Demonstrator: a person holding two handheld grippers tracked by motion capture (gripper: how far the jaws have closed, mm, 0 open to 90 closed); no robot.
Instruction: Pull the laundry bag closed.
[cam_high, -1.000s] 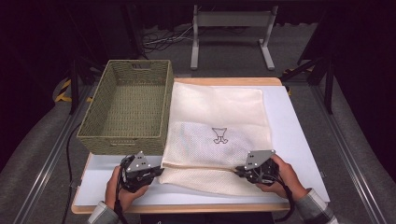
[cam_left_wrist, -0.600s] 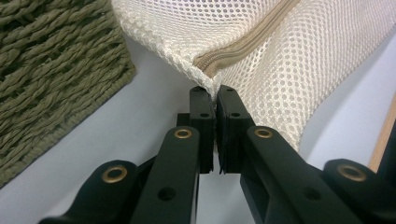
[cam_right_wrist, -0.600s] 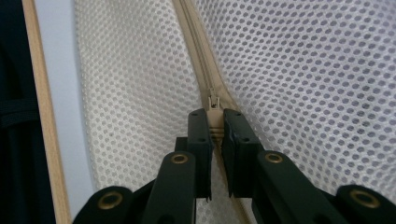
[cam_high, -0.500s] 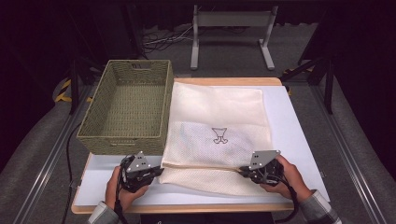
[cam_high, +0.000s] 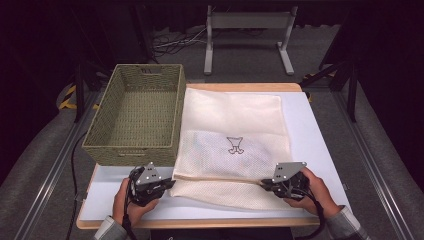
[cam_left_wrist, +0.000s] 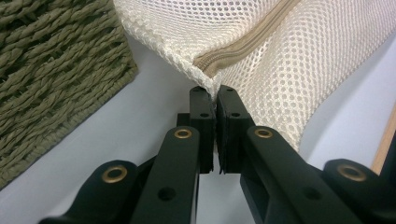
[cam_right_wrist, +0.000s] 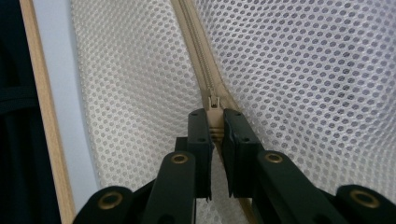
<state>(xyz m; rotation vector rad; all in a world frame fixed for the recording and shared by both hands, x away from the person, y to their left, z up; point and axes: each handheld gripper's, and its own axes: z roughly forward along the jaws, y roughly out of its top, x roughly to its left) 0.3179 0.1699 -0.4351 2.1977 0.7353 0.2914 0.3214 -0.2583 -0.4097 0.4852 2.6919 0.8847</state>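
High view: I find the mesh laundry bag (cam_high: 232, 145) flat on the worktop (cam_high: 320, 150), its zipper (cam_high: 220, 178) along the near edge, beside the woven basket (cam_high: 135, 117) at the left edge. My left gripper (cam_left_wrist: 215, 100) pinches the bag's zipper-end corner; my right gripper (cam_right_wrist: 215, 122) is clamped on the zipper pull (cam_right_wrist: 214, 109).

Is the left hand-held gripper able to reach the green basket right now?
Probably yes: the basket sits close to the left hand-held gripper over bare table, but the gripper is shut on the mesh bag corner.
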